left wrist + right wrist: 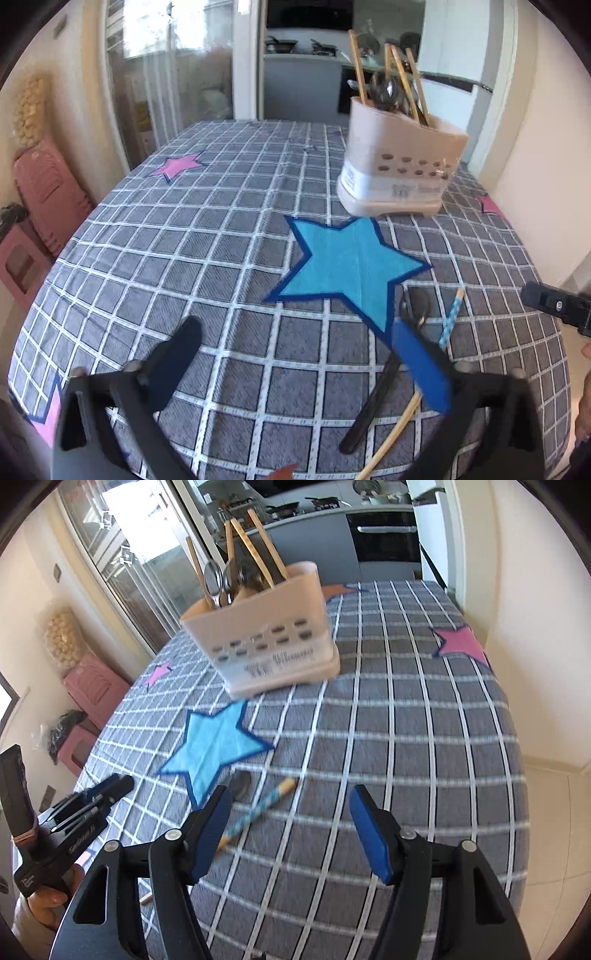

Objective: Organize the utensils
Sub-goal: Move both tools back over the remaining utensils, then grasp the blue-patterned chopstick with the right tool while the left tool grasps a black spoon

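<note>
A beige utensil holder (400, 166) (266, 642) stands on the checked tablecloth and holds chopsticks and metal spoons. A black spoon (384, 373) (240, 782) and a chopstick with a blue patterned end (448, 325) (258, 810) lie on the cloth by the big blue star (347, 266). My left gripper (295, 347) is open, its right finger over the spoon and chopstick. My right gripper (290, 823) is open and empty, just right of the two utensils. The left gripper also shows in the right wrist view (96, 794).
The table (424, 720) is covered with a grey checked cloth with pink and blue stars. Pink stools (44, 199) stand to the left of the table. A wall (535, 627) runs close along the right edge. A kitchen counter is behind.
</note>
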Demonstrator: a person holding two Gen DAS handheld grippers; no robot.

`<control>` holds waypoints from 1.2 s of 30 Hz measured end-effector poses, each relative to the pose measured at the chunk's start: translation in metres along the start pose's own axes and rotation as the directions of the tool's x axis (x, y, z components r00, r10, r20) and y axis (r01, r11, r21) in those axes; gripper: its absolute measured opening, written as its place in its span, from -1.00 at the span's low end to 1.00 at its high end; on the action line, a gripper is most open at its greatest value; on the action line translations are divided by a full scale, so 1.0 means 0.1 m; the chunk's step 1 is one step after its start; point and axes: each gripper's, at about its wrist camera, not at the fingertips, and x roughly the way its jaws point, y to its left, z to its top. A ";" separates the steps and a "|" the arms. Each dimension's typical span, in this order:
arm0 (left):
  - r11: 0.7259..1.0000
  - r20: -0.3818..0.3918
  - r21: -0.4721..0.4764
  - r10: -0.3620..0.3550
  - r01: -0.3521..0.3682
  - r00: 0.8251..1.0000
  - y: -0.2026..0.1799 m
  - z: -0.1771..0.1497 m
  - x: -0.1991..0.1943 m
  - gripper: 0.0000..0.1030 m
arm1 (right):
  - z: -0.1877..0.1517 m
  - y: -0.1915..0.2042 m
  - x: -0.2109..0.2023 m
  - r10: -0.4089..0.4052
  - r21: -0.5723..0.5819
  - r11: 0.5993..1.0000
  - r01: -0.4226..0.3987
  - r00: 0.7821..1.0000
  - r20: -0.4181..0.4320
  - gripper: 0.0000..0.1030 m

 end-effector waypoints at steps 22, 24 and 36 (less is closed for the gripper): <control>0.998 -0.076 0.016 0.066 -0.065 0.995 0.24 -0.31 -0.10 1.00 | -0.13 0.30 0.40 0.017 0.130 0.991 0.020 0.961 -0.275 0.79; 0.997 -0.081 0.014 0.072 -0.071 0.994 0.26 -0.30 -0.09 1.00 | -0.09 0.36 0.45 0.015 0.143 0.989 0.029 0.955 -0.297 0.79; 0.997 -0.094 0.019 0.070 -0.068 0.993 0.43 -0.26 -0.05 1.00 | 0.03 0.45 0.84 0.028 0.318 0.941 0.114 0.912 -0.410 0.01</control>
